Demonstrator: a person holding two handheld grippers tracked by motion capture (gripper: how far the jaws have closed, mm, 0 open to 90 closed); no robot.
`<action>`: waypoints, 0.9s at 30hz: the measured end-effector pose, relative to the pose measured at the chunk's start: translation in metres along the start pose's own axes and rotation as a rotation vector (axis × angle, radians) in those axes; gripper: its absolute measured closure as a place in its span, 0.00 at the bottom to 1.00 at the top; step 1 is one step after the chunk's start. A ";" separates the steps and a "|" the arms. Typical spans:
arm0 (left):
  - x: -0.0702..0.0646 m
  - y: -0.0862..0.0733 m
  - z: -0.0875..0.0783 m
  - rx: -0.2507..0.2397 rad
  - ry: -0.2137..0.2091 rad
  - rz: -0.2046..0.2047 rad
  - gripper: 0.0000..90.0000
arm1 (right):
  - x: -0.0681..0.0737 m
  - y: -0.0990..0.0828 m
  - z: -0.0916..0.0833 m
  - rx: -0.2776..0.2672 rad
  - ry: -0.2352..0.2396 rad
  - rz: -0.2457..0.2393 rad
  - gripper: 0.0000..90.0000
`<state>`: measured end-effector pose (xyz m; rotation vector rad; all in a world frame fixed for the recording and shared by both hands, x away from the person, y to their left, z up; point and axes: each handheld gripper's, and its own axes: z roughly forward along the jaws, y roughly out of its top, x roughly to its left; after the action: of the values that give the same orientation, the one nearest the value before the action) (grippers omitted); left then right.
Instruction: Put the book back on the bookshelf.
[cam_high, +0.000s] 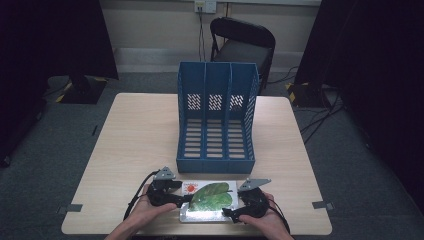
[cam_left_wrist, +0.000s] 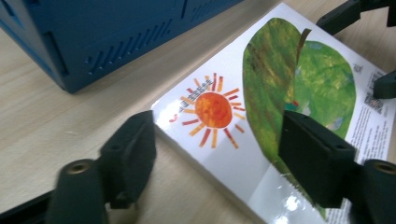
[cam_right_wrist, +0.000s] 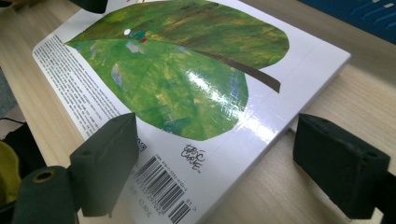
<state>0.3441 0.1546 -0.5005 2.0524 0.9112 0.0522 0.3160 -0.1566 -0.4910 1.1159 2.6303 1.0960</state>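
Note:
A picture book (cam_high: 210, 197) with a green leaf and an orange sun on its white cover lies flat near the table's front edge. My left gripper (cam_high: 184, 199) is at the book's left end. In the left gripper view (cam_left_wrist: 217, 140) one jaw hovers over the bare table and the other over the cover (cam_left_wrist: 280, 79), with the book's edge between them and neither pad pressing. My right gripper (cam_high: 230, 212) is at the book's near right corner. In the right gripper view (cam_right_wrist: 219, 140) one jaw is over the barcode, the other beside the book (cam_right_wrist: 177, 74), both apart from it.
A blue three-slot file rack (cam_high: 216, 120) stands upright just behind the book, its open side facing me. The wooden table (cam_high: 135, 145) has bare surface to the left and right of the rack. A dark folding chair (cam_high: 242, 42) stands beyond the table.

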 end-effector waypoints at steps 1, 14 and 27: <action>0.000 0.000 0.000 -0.002 0.004 -0.003 0.28 | 0.000 0.000 0.000 0.002 0.001 -0.001 0.15; 0.009 0.000 0.000 -0.049 -0.030 -0.110 0.31 | -0.002 0.001 0.000 0.000 0.006 0.004 0.17; 0.021 0.001 -0.012 -0.116 -0.116 -0.256 0.42 | -0.002 0.002 0.000 -0.003 0.012 0.010 0.16</action>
<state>0.3555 0.1755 -0.4981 1.7993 1.0653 -0.1481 0.3189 -0.1572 -0.4908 1.1260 2.6339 1.1114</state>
